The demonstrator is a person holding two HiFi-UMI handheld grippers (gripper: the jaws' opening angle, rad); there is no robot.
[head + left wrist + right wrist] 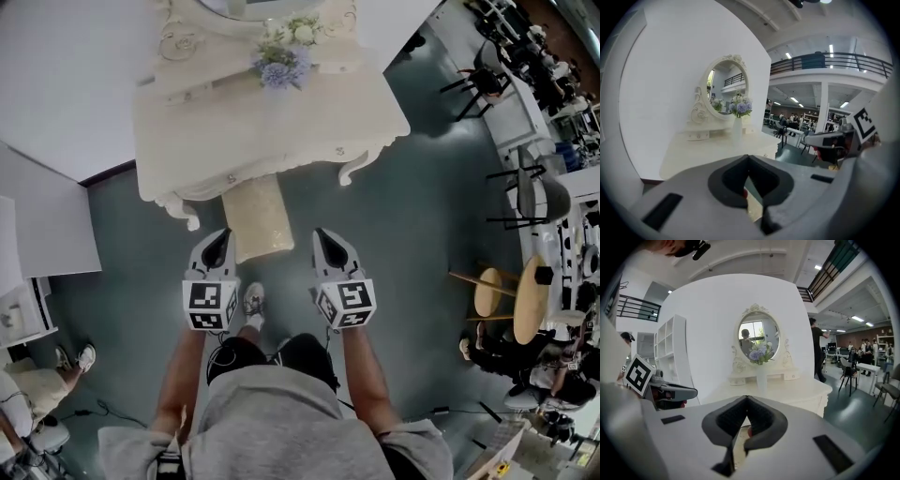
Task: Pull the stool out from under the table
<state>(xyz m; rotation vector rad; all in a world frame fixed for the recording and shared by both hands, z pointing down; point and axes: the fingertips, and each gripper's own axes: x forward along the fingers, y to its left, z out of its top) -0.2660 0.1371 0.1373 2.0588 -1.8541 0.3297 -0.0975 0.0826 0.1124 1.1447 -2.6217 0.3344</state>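
Cream stool (253, 217) stands between left gripper (221, 238) and right gripper (324, 238), both outstretched, fingers pressed together.

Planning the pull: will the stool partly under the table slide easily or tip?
The stool looks small and padded, so probably light. The floor looks smooth, so it should slide. Its legs are hidden; a high pull might tip it.

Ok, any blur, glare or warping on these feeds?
Head view: evenly lit, sharp, edges bowed; stool clear. Left gripper view: heavy fisheye, dark corners, pale dressing table washes into the white wall. Right gripper view: same warping, mirror crisp.
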